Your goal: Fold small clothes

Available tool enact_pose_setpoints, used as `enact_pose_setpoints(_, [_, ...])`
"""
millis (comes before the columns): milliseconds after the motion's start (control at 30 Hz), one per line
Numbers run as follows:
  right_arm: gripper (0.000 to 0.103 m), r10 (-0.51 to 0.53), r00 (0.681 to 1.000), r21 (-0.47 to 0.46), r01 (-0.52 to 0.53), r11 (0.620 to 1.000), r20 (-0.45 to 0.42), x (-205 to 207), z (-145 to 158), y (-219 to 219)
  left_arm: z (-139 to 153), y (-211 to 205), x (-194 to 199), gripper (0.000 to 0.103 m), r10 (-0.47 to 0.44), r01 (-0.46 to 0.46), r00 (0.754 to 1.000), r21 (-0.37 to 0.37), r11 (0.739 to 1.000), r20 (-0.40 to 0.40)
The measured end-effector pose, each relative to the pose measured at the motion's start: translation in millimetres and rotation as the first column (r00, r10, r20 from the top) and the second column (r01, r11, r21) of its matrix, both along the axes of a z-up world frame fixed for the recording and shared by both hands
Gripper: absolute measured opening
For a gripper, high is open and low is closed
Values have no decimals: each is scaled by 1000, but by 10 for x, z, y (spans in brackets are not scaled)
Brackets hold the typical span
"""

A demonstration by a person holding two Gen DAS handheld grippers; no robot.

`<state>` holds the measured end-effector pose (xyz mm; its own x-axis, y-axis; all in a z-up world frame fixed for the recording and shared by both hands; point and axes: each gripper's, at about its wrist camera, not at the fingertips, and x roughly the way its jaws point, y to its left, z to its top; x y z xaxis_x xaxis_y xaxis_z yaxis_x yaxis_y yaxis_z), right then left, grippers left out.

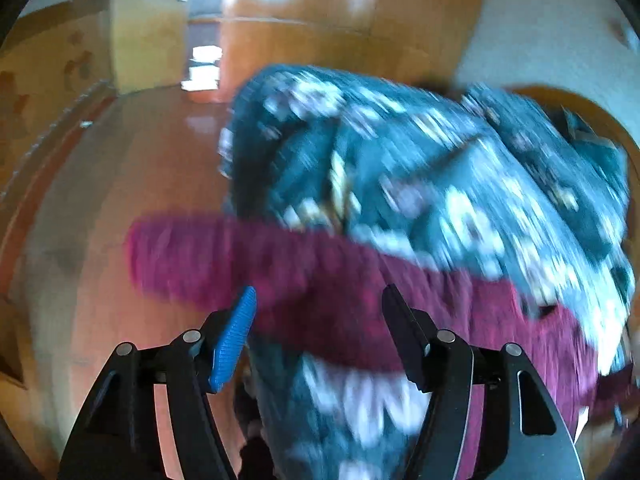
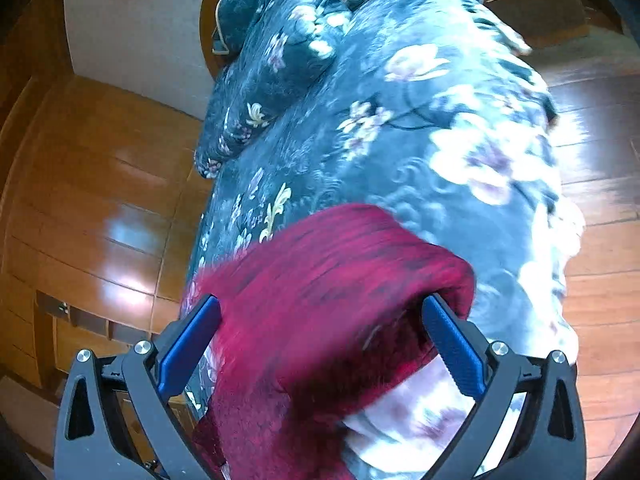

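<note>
we are looking along two pairs of tongs, one held in each hand, above a bed (image 2: 400,128) covered in a dark blue flowered blanket. one small garment is in play: a dark red knitted piece (image 2: 328,300), soft and fuzzy, lifted above the near end of the bed.

in the right view, the right tongs (image 2: 320,344) stand wide apart, and the red garment is draped between and over them. the cloth arches over the right fingertip and hangs down the near side, so it seems to be carried rather than pinched. we judge these tongs released, with the garment resting on them.

in the left view, which is badly blurred, the left tongs (image 1: 320,332) also stand spread. the red garment (image 1: 320,280) stretches as a long band across the picture, running left to right just past the fingertips. whether a fingertip touches it, we cannot tell. nothing is pinched between them.

the garment looks held up so it can hang out straight before being laid flat on the bed for folding. that is our guess, and no fold is made yet.

counted: one red garment, one bed, two pillows (image 2: 272,48) at the far end, and wooden floor (image 2: 100,200) on either side.
</note>
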<state>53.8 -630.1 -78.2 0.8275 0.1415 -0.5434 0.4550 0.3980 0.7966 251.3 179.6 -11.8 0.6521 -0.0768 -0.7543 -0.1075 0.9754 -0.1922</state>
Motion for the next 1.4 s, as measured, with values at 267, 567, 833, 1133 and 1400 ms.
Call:
enact_pose_setpoints(267, [100, 373, 919, 57, -368, 928, -128, -585, -667, 1118, -807, -622, -1340, 64, -359, 317, 926, -280, 906, -114])
enact_pose_setpoints(567, [73, 644, 745, 42, -648, 761, -171, -683, -960, 2209, -1115, -944, -2197, 65, -464, 382, 879, -424, 821, -106])
enact_pose_setpoints(833, [19, 673, 707, -66, -698, 713, -218, -658, -663, 2423, -828, -854, -2210, 9, -456, 403, 889, -412, 817, -35])
enact_pose_setpoints(1133, [18, 734, 655, -158, -756, 635, -179, -903, -214, 2673, -580, -614, -2312, 7, -469, 439, 882, -271, 857, -54])
enact_pose_setpoints(1400, [44, 696, 682, -34, -719, 694, -223, -804, -805, 2560, -932, -675, -2171, 15, -389, 349, 905, -226, 910, -169])
